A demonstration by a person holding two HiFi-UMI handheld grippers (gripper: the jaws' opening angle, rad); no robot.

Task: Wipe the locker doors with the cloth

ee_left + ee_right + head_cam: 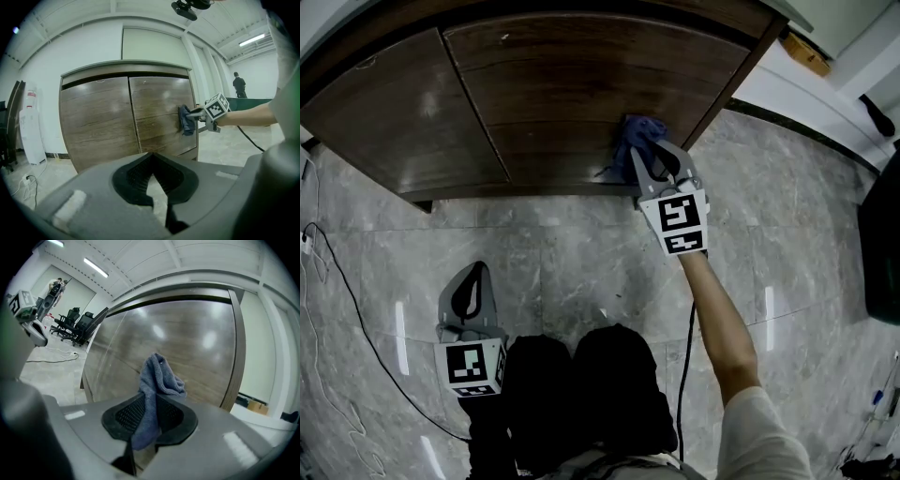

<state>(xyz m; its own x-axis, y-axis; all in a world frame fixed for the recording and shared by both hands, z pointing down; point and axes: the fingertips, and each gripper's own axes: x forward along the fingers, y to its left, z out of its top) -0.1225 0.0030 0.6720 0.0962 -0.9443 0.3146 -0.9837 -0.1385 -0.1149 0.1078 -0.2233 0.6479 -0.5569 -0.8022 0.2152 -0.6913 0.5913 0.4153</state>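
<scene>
Right tool (648, 157) presses cloth (636, 134) against locker door (581, 84).

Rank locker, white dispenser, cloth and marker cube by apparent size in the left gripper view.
1. locker, by far the largest.
2. white dispenser.
3. cloth and marker cube: they look about alike, so no ranking between them.

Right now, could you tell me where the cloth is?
The cloth is clamped in the right gripper, held against the right door near its right edge in the head view.
</scene>
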